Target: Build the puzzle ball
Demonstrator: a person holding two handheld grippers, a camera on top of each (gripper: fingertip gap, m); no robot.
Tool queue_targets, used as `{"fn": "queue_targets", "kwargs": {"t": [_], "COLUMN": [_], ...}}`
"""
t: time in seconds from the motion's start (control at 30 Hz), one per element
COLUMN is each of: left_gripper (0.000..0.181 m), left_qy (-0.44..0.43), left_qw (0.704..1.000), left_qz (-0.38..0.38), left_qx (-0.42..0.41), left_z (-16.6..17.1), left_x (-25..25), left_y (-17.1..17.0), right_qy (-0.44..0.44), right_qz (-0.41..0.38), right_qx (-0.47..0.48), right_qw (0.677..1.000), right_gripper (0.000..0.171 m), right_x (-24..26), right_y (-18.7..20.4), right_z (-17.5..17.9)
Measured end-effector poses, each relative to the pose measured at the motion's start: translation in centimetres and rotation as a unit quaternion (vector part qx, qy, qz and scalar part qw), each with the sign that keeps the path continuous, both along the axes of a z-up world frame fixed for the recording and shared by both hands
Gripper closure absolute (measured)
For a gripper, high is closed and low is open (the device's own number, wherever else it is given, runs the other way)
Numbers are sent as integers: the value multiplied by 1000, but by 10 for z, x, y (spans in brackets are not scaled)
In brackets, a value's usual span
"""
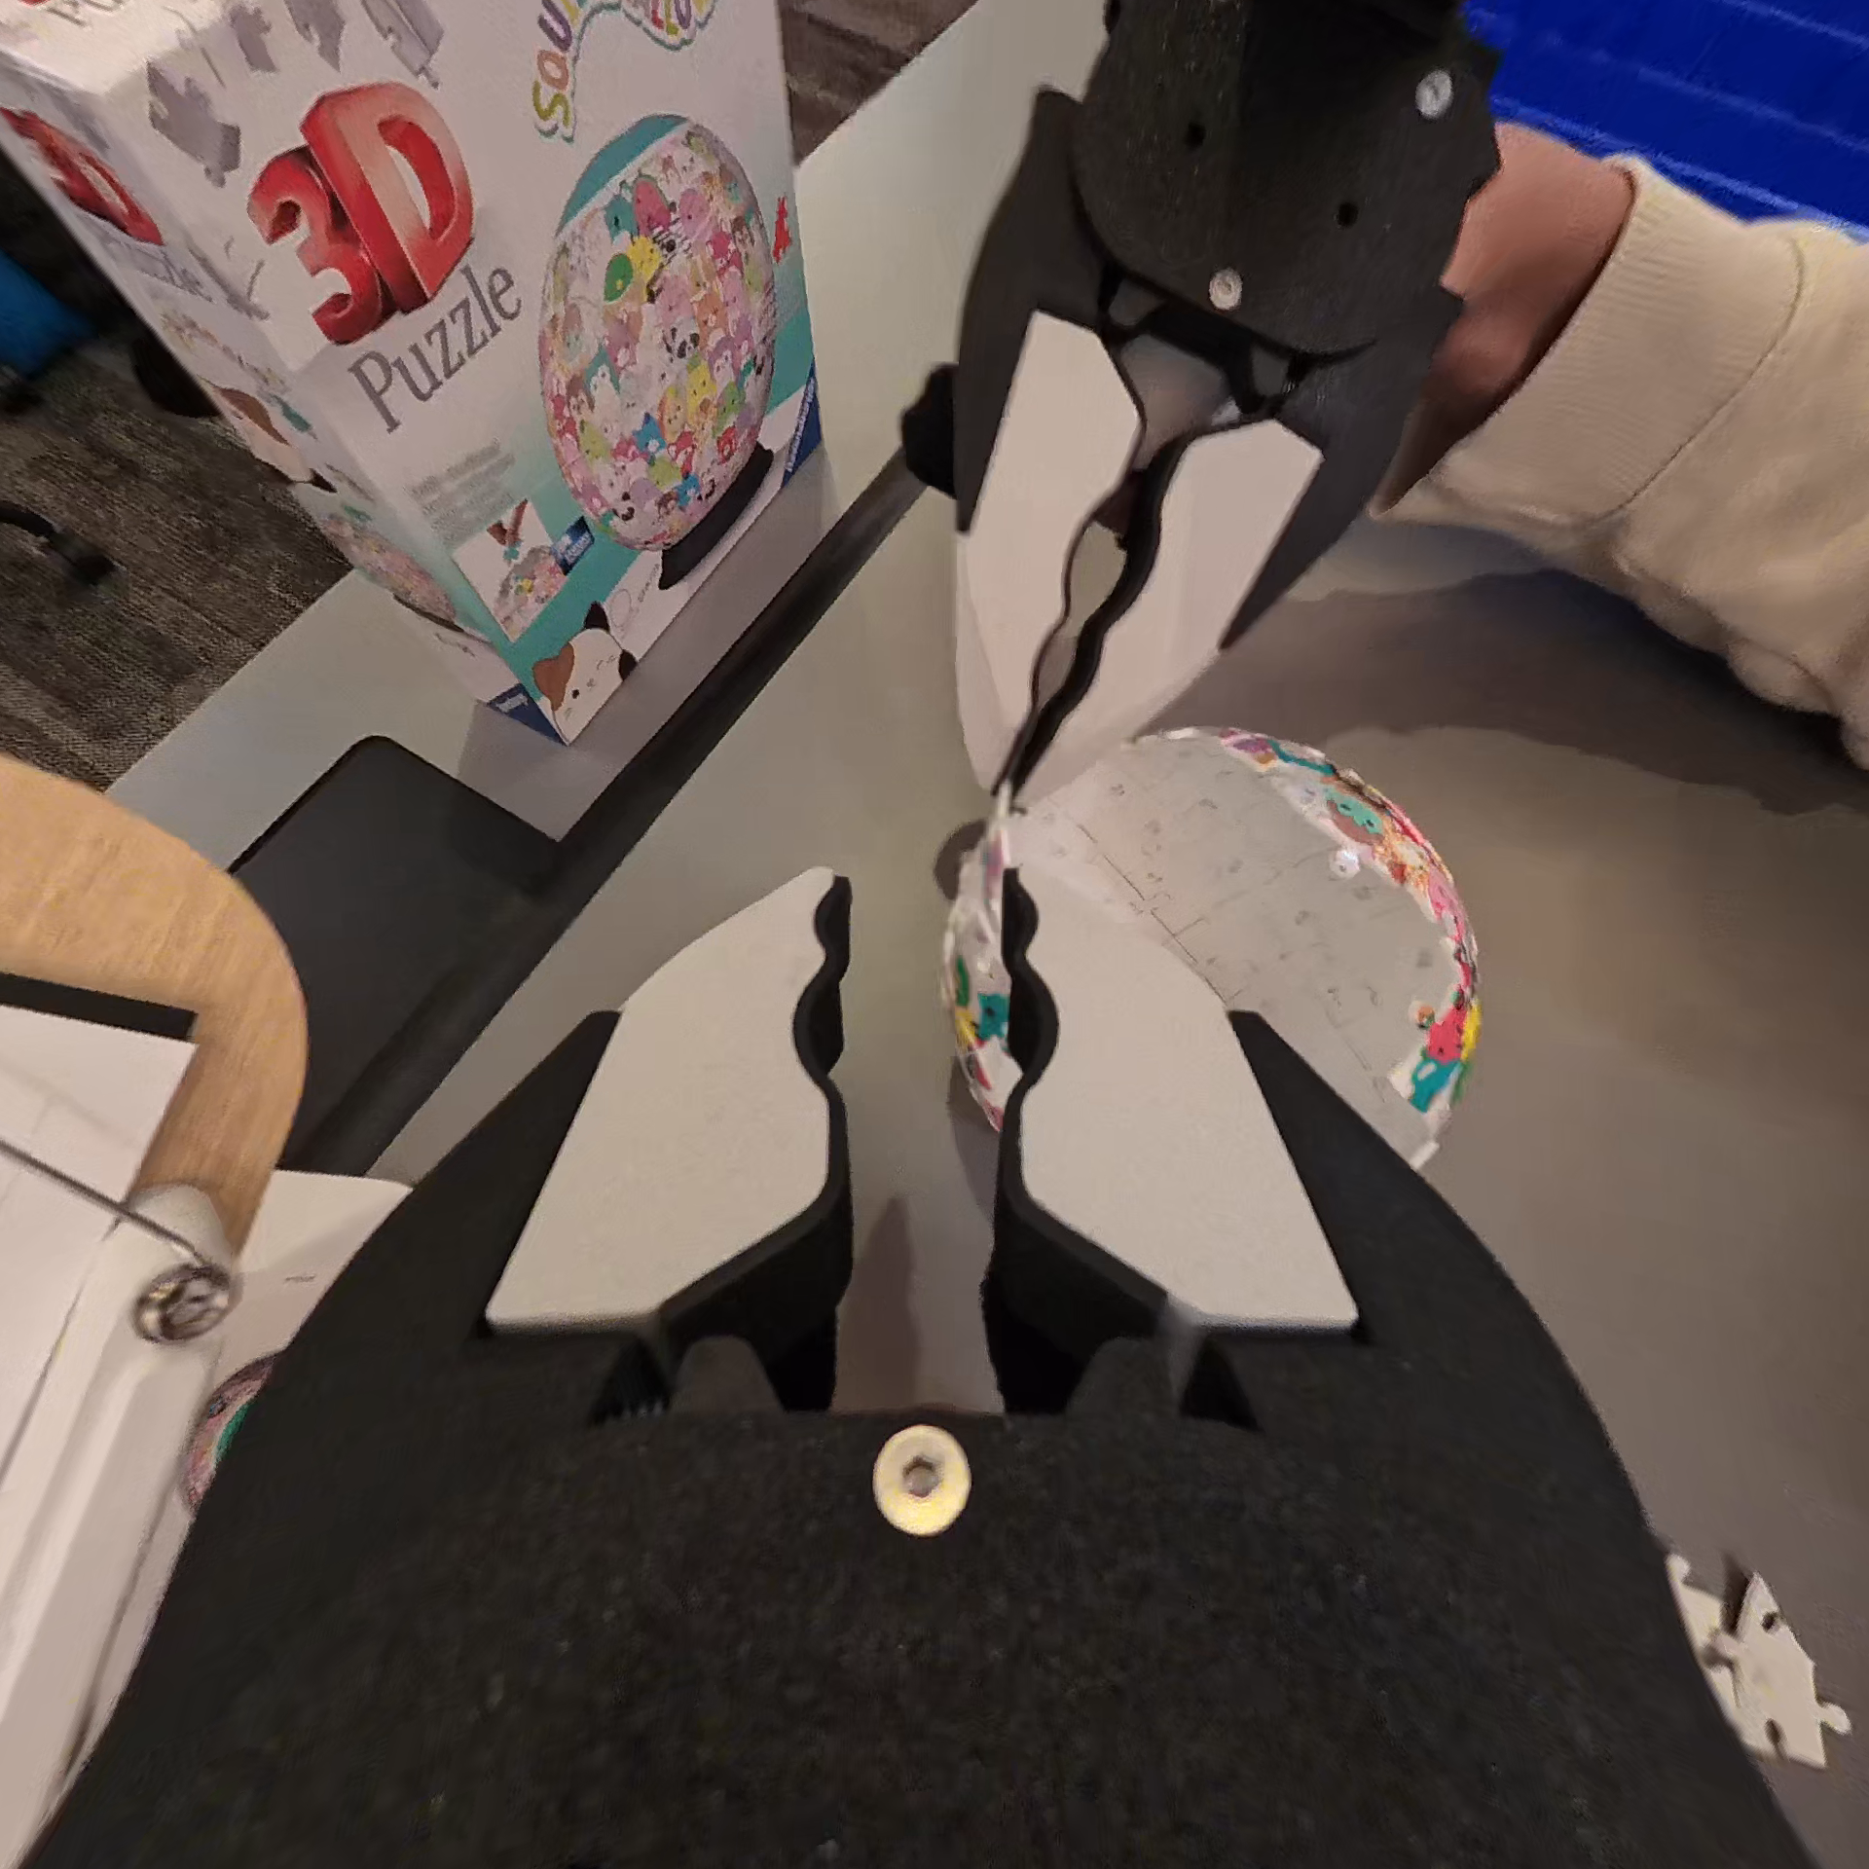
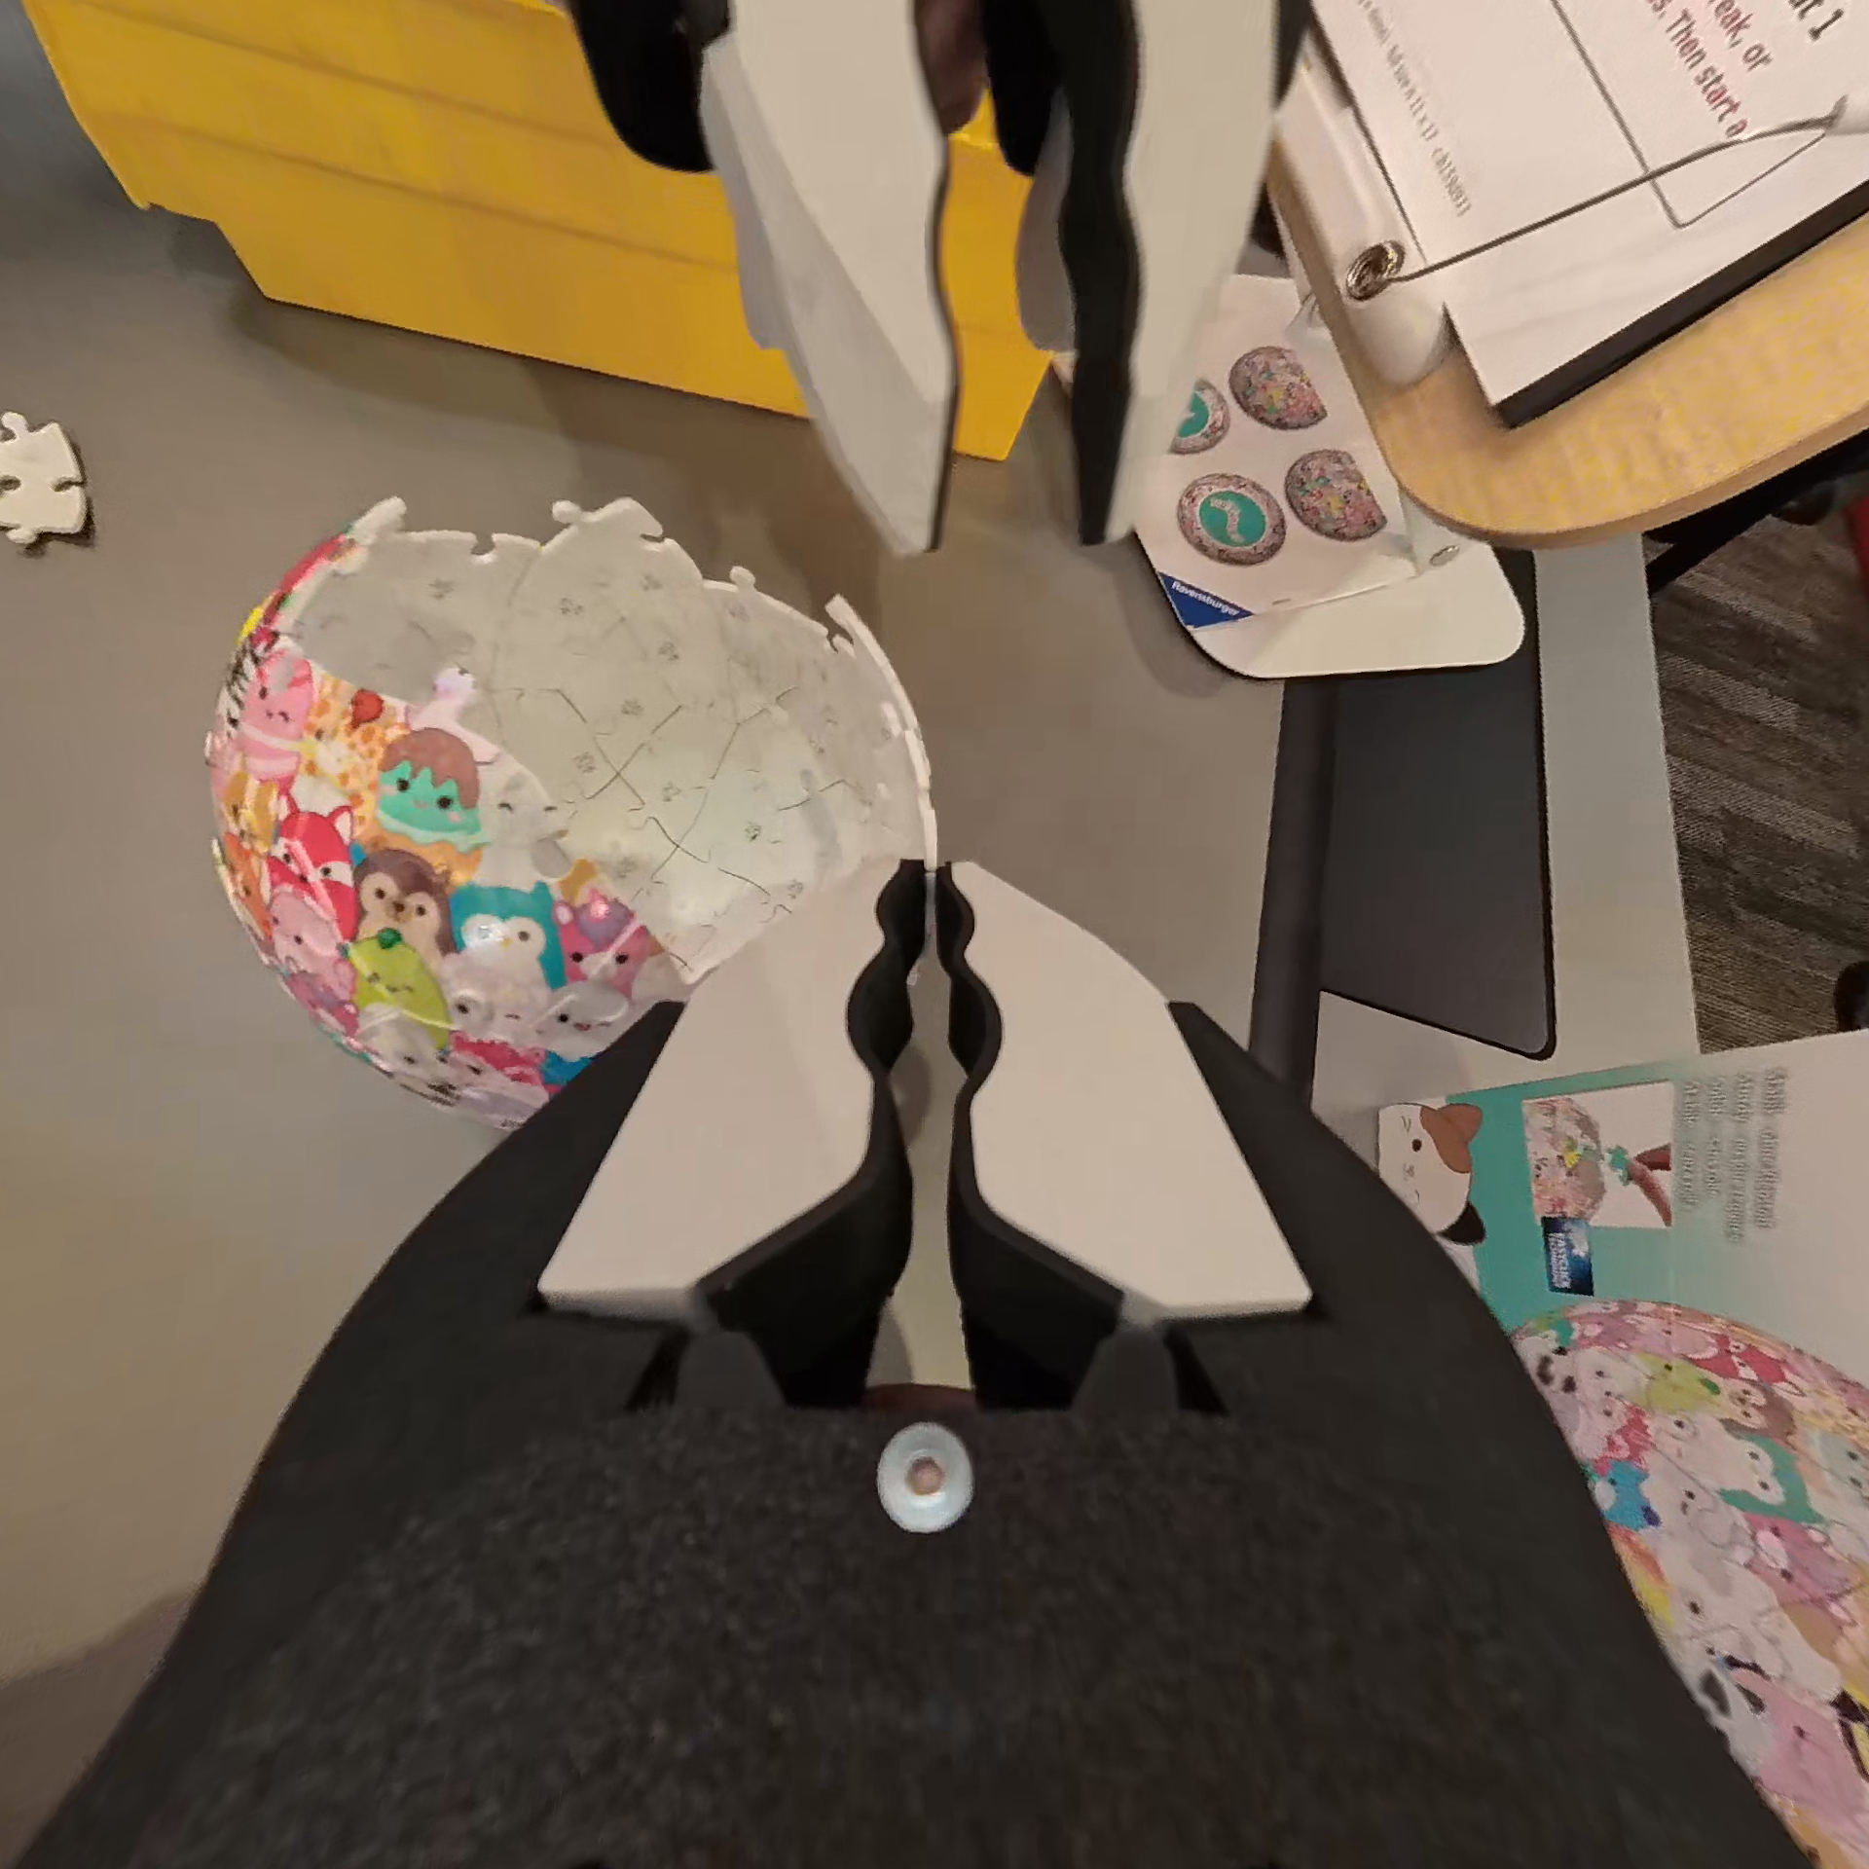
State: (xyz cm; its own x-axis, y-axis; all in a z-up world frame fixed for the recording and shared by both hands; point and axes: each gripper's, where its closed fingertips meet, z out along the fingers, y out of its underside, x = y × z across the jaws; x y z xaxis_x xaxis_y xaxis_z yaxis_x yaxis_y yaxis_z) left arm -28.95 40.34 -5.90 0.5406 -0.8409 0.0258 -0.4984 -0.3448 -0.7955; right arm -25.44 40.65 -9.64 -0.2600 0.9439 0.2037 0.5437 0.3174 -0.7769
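The half-built puzzle ball (image 1: 1224, 910) lies on the grey table (image 1: 1578, 1264) as an open shell, white inside and with colourful cartoon prints outside. It also shows in the right wrist view (image 2: 607, 738). My right gripper (image 2: 930, 878) is shut on the shell's rim at its right edge; in the left wrist view it (image 1: 1006, 794) reaches down from the top. My left gripper (image 1: 925, 895) is open, with its right finger against the shell's left edge; in the right wrist view it (image 2: 1011, 531) is above and behind the shell. A few loose white pieces (image 1: 1740, 1669) lie near my left gripper.
The puzzle box (image 1: 506, 354) stands at the back left; it also shows at the right in the right wrist view (image 2: 1669, 1466). A yellow bin (image 2: 485, 202), a wooden clipboard stand with papers (image 2: 1618, 334) and a leaflet (image 2: 1315, 506) stand behind. A person's hand and cream sleeve (image 1: 1669, 455) hold the right gripper. The tips of one gripper are about 6 centimeters away from the tips of the other.
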Motion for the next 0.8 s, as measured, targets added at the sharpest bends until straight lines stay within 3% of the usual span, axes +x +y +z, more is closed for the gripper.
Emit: {"fn": "queue_targets", "kwargs": {"t": [0.17,0.53,0.67,0.8], "left_gripper": [154,155,155,155], "left_qy": [8,3,-23,-57], "left_qw": [999,999,999,997], "left_qz": [31,19,5,-4], "left_qx": [-11,26,40,49], "left_z": [-6,0,14,24], "left_x": [-16,-9,-2,7], "left_y": [26,20,10,0], "right_qy": [7,32,94,204], "right_qz": [-10,-14,-20,-38], "right_qx": [-11,-27,-61,-125], "right_qw": [1000,999,993,970], "right_gripper": [169,169,169,169], "right_x": [1,5,5,8], "right_y": [0,2,5,14], "right_z": [-5,0,22,66]}}
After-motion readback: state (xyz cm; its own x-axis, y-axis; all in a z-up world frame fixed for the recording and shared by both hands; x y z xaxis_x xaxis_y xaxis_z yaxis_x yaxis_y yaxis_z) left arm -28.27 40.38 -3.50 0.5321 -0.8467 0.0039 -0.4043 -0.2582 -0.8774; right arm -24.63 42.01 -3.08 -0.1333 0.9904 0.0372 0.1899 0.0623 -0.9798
